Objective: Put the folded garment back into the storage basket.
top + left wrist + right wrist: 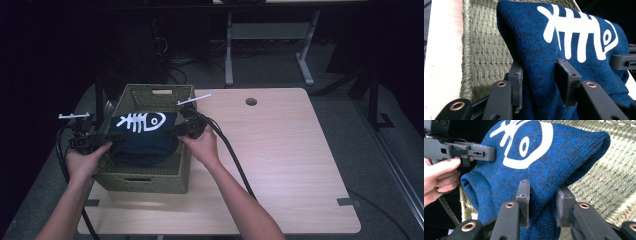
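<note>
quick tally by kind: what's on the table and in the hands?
Blue knit garment with white fish-bone print: 1
Green woven basket: 1
Grippers: 2, the left gripper and the right gripper, each clamped on a fold of the garment above the basket
Total: 4

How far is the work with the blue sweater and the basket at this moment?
Done: the blue sweater looks folded into a bundle. In hand: the left gripper and right gripper each pinch one end, holding it over the woven basket. Left: lowering it fully inside and letting go.
</note>
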`<state>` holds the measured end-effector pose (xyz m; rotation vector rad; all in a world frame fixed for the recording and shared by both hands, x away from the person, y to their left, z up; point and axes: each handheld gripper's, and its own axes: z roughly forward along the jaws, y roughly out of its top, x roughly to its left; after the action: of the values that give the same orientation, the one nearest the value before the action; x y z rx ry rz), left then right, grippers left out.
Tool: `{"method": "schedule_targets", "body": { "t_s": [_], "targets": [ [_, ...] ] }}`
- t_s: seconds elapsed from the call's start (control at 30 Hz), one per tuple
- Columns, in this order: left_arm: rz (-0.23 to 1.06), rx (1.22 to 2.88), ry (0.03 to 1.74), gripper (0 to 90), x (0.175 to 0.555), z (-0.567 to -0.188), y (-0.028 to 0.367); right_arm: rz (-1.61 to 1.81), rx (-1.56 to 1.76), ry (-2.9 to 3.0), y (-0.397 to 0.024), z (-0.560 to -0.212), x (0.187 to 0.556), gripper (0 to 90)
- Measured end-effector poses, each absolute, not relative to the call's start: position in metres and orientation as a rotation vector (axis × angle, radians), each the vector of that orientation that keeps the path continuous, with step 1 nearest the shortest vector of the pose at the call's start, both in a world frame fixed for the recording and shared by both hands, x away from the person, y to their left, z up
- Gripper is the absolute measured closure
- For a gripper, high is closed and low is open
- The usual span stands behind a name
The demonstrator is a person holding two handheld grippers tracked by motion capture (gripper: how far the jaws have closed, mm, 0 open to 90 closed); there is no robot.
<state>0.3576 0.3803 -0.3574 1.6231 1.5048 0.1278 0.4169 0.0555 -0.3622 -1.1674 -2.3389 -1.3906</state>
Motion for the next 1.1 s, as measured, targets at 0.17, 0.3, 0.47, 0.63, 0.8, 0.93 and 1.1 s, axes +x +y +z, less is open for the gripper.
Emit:
{"method": "schedule_targets", "body": {
  "t_s": [0.17,0.3,0.47,0.63,0.8,0.93,1.1],
  "targets": [
    [0.134,1.635,1.526,61.4,0.358,-0.361,0.382,-1.357,-1.176,-2.366,0.058,-0.367,0.417,68.7],
    [0.140,1.646,1.534,63.6,0.359,-0.362,0.381,-1.351,-1.180,-2.396,0.061,-0.367,0.416,67.2],
    [0.160,1.667,1.533,64.7,0.361,-0.363,0.378,-1.332,-1.188,-2.432,0.061,-0.367,0.415,65.5],
    [0.222,1.658,1.542,52.7,0.361,-0.360,0.378,-1.316,-1.227,-2.487,0.060,-0.364,0.416,51.7],
    [0.249,1.635,1.540,50.8,0.361,-0.354,0.381,-1.357,-1.275,-2.506,0.050,-0.354,0.420,47.8],
    [0.245,1.621,1.522,52.0,0.361,-0.351,0.381,-1.388,-1.269,-2.472,0.040,-0.347,0.420,48.4],
    [0.235,1.616,1.488,52.2,0.359,-0.348,0.375,-1.429,-1.233,-2.434,0.031,-0.341,0.417,49.0]
  ]
}}
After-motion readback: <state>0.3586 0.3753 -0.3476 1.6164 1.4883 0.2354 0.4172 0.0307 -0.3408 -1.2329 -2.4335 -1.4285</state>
